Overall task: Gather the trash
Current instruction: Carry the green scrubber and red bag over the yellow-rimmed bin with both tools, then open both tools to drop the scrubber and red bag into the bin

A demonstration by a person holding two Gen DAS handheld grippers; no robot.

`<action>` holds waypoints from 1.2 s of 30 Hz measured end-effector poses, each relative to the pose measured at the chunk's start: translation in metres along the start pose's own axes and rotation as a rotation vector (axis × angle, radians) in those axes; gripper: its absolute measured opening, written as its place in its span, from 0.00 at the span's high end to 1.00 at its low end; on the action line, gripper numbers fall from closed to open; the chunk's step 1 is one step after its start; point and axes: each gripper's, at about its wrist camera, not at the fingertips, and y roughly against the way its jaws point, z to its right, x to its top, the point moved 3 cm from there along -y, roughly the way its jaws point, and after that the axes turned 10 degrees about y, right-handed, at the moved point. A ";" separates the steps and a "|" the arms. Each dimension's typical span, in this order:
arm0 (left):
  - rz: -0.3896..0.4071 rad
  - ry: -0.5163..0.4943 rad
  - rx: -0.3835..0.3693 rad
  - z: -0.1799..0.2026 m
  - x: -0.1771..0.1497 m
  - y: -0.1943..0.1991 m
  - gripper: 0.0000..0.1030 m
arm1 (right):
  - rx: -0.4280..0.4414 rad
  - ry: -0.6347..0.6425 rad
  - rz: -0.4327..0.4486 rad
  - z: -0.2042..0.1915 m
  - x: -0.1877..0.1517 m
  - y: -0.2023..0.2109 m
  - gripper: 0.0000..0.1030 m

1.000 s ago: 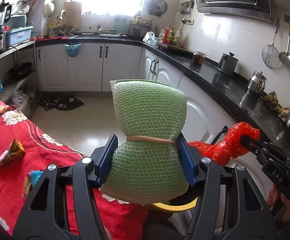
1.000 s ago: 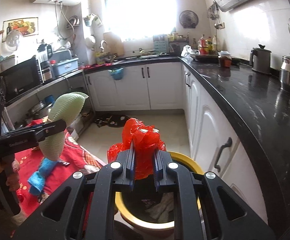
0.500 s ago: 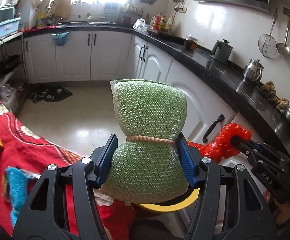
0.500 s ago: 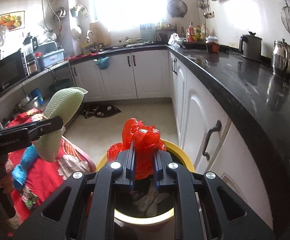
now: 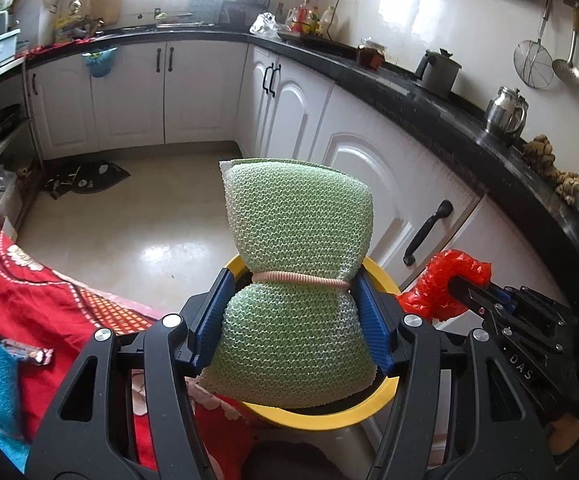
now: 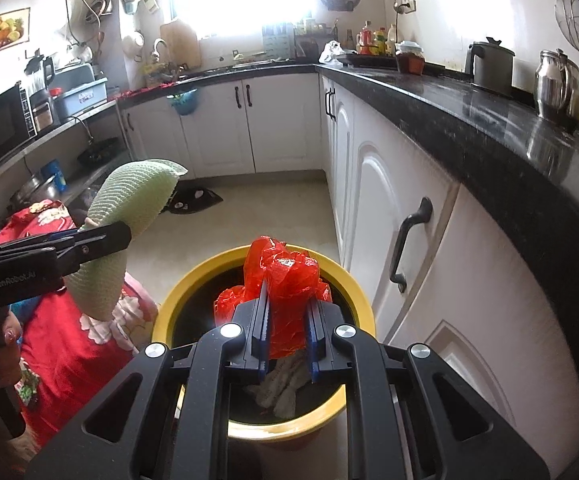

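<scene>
I counted one red tablecloth at my left, one yellow-rimmed trash bin beside it on the floor, then two grippers, each with one piece of trash. My left gripper was clamped at the banded waist of one green mesh sponge, held above the bin's near rim. My right gripper was pinched narrow on one crumpled red plastic wrapper, directly over the bin's opening, where pale crumpled paper lay. Two small wrappers remained on the cloth.
</scene>
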 end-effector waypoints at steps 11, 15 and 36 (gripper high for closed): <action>-0.065 0.002 0.010 0.001 -0.011 -0.028 0.49 | 0.005 0.005 -0.047 0.002 -0.012 -0.015 0.86; -0.080 0.011 0.011 -0.001 -0.014 -0.033 0.49 | 0.005 0.003 -0.058 0.003 -0.015 -0.018 0.85; 0.013 0.126 0.123 -0.043 -0.005 0.010 0.10 | -0.003 -0.066 -0.018 0.005 -0.011 -0.006 0.30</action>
